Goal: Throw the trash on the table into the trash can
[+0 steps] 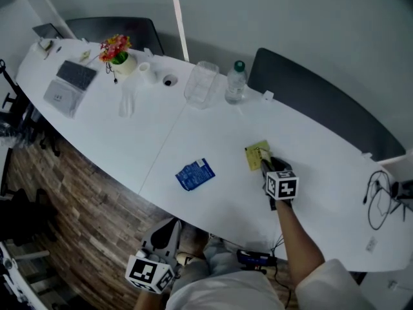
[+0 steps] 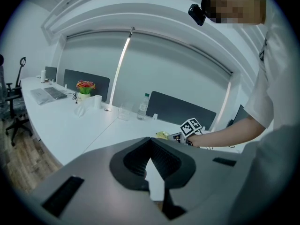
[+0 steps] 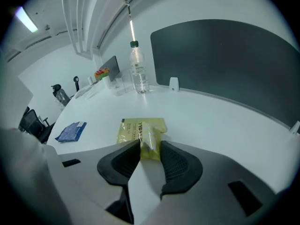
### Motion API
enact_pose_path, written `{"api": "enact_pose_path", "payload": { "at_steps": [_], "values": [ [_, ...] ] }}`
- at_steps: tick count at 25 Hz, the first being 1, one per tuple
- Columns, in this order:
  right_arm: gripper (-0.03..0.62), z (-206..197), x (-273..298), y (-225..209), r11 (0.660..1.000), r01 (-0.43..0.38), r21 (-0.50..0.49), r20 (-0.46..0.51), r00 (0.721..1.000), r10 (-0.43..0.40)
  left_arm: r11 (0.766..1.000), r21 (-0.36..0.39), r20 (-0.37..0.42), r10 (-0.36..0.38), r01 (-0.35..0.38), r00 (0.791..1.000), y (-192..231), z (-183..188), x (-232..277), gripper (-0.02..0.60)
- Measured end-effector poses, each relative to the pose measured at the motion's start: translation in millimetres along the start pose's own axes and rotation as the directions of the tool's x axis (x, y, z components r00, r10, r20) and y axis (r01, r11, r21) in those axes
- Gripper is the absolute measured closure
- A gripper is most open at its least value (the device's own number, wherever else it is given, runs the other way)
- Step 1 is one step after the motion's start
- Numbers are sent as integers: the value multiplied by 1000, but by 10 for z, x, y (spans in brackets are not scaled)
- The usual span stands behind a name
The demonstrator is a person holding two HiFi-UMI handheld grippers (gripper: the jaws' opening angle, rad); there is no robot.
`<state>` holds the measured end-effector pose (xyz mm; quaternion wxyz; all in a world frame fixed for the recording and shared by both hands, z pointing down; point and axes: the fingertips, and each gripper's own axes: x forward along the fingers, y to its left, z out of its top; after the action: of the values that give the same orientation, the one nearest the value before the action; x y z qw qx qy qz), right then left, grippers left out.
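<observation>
A yellow packet lies on the white table, right of the middle. My right gripper is down on its near edge. In the right gripper view both pads pinch a raised fold of the yellow packet, so the right gripper is shut on it. A blue packet lies flat to the left, near the table's front edge, and shows as the blue packet in that view too. My left gripper hangs below the table edge over the floor. Its tips meet with nothing between them. No trash can is in view.
At the back of the table stand a water bottle, a clear plastic container, a flower pot and a laptop. Dark chairs stand behind it. Black cables lie at the right end.
</observation>
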<state>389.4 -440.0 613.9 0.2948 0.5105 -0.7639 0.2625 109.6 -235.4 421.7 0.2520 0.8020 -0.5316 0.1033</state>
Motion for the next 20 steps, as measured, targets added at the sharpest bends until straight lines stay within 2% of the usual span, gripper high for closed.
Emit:
{"api": "enact_pose_path", "payload": {
  "at_steps": [4, 11, 20],
  "values": [
    [517, 86, -45, 16, 1000, 9, -11, 27, 1000, -9, 1000, -3, 5, 8, -8, 1000, 33, -15, -51, 580],
    [530, 293, -280, 199, 999, -28, -15, 96, 995, 29, 1000, -6, 42, 19, -19, 999, 48, 36, -182, 580],
    [530, 460, -835, 946, 982, -164, -92, 159, 971, 177, 994, -24, 118, 113, -111, 987, 271, 100, -804, 580]
  ]
}}
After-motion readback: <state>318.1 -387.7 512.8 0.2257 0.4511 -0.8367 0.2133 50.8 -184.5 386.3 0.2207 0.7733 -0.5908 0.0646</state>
